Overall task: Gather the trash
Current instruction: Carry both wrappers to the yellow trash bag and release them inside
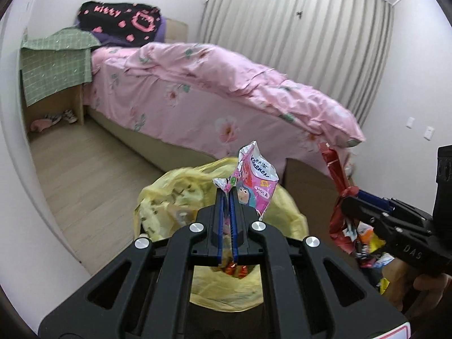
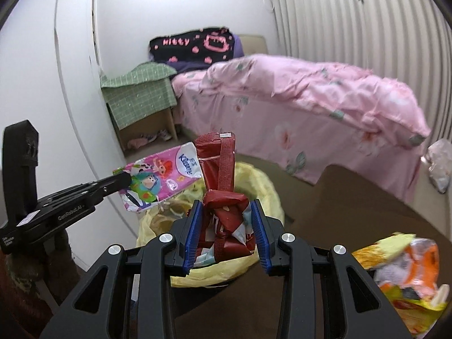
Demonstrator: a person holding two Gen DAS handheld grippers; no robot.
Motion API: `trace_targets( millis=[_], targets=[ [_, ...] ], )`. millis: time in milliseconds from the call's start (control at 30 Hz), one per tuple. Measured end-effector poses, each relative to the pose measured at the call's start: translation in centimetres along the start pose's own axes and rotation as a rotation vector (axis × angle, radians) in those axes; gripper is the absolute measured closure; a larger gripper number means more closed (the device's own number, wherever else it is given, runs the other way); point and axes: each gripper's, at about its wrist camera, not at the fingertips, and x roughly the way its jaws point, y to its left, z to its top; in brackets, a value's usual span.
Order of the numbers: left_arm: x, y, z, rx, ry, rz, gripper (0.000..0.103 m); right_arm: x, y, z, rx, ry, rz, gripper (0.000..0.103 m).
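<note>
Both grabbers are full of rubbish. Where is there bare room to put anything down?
Bare wooden floor runs between the bed, the white wall and the yellow bag. The brown surface is free toward the bed, but crowded with wrappers nearer.

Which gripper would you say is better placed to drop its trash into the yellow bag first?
Probably the left gripper: its pink tissue wrapper hangs right over the open yellow bag. The right gripper, shut on the red wrapper, appears nearer the bag's edge.
</note>
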Motion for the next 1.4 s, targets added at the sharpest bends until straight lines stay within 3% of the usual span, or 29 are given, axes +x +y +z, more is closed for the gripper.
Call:
trace_targets(
  millis=[233, 400, 533, 800, 867, 933, 1000, 1200, 1400],
  targets=[
    [3.0, 1.4, -1.3, -0.041, 0.079, 0.052, 0.099, 3.5, -0.7, -0.7, 0.016, 0.051, 0.014, 0.070],
    [4.6, 1.5, -1.9, -0.046, 0.127, 0.037, 0.099, 5.4, -1.5, -0.8, 0.032, 0.076, 0.026, 0.070],
    [5.5, 0.6, -2.0, 0.000, 0.135, 0.038, 0.099, 6.6, -1.8, -1.1, 0.038, 0.099, 0.036, 0.070],
    [6.1, 0.8, -1.8, -0.011, 0.145, 0.025, 0.098, 7.2, -2.1, -1.0, 0.055, 0.093, 0.043, 0.069],
    [6.1, 1.1, -1.6, -0.027, 0.153, -0.002, 0.096, 7.0, -2.1, -1.1, 0.061, 0.084, 0.060, 0.068],
    [6.1, 1.4, -1.4, -0.047, 0.154, -0.014, 0.084, 7.1, -2.1, -1.3, 0.061, 0.094, 0.064, 0.066],
    [5.8, 1.6, -1.2, -0.060, 0.142, -0.006, 0.079, 6.9, -1.9, -1.5, 0.052, 0.089, 0.051, 0.054],
    [4.5, 0.9, -0.5, -0.045, 0.112, -0.004, 0.073, 4.1, -3.1, -2.3, 0.093, 0.061, 0.014, 0.054],
    [3.0, -2.4, -0.4, 0.035, 0.077, -0.073, 0.066, -1.3, -5.4, -4.2, 0.119, 0.024, -0.085, 0.054]
  ],
)
